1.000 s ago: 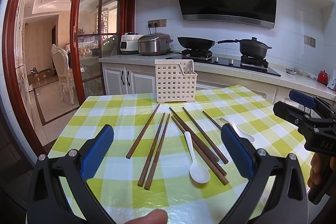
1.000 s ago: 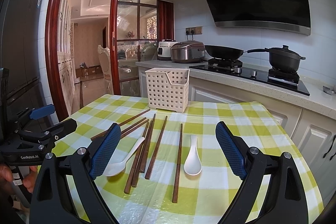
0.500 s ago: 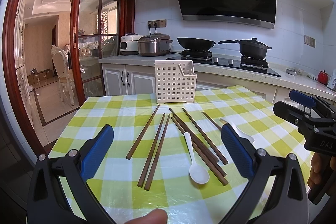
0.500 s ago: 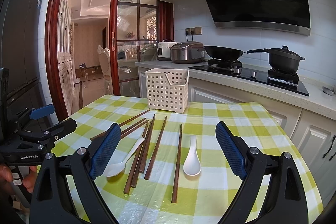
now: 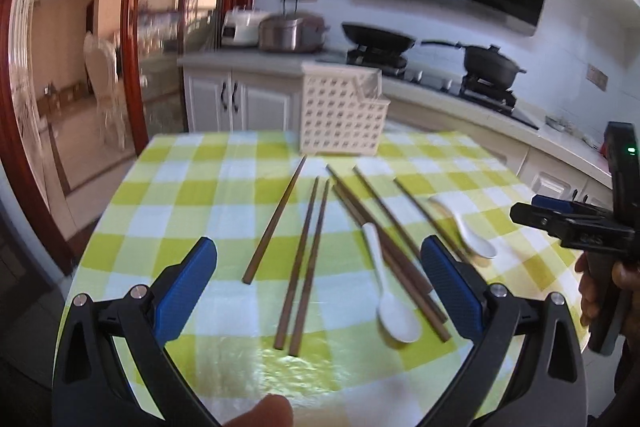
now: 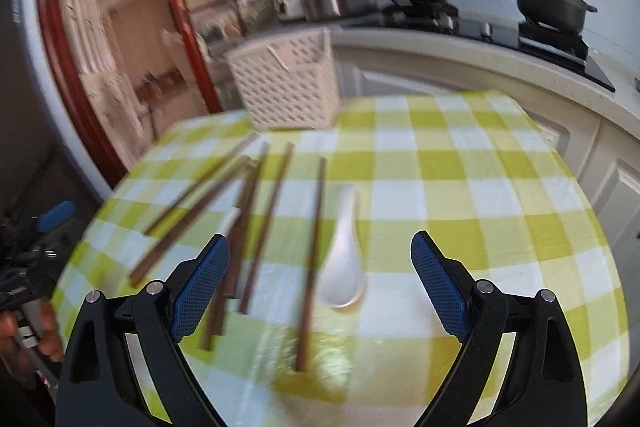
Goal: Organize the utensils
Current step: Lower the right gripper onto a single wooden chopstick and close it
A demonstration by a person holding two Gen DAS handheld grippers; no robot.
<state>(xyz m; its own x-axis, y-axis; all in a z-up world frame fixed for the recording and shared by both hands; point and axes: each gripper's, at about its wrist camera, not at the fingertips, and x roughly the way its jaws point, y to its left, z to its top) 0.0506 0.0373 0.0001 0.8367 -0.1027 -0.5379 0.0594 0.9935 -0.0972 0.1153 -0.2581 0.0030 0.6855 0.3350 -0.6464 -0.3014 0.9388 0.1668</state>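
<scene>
Chopsticks (image 5: 303, 233) of dark wood lie loose on the checked tablecloth (image 5: 192, 187), fanned out in front of the white lattice basket (image 5: 340, 115), which stands at twelve o'clock on the far side of the table. Seven sticks can be counted in the left wrist view, though the crowded ones beside the near spoon (image 5: 390, 283) are partly hidden, so the count is not certain. Two white spoons are seen: the near one lies against the sticks at about four o'clock, and the far spoon (image 5: 466, 229) at about two o'clock.

The sticks are judged light, stiff and thin, likely to roll or pivot if pinched off-centre; a hold near the middle is suggested. The spoons look glossy and hard, probably slippery and breakable, and are best taken by the handle.

The left gripper (image 5: 318, 283) is spread wide with nothing between its fingers. The right gripper (image 6: 320, 281) is likewise wide open and empty, hanging above the far spoon (image 6: 343, 259).
</scene>
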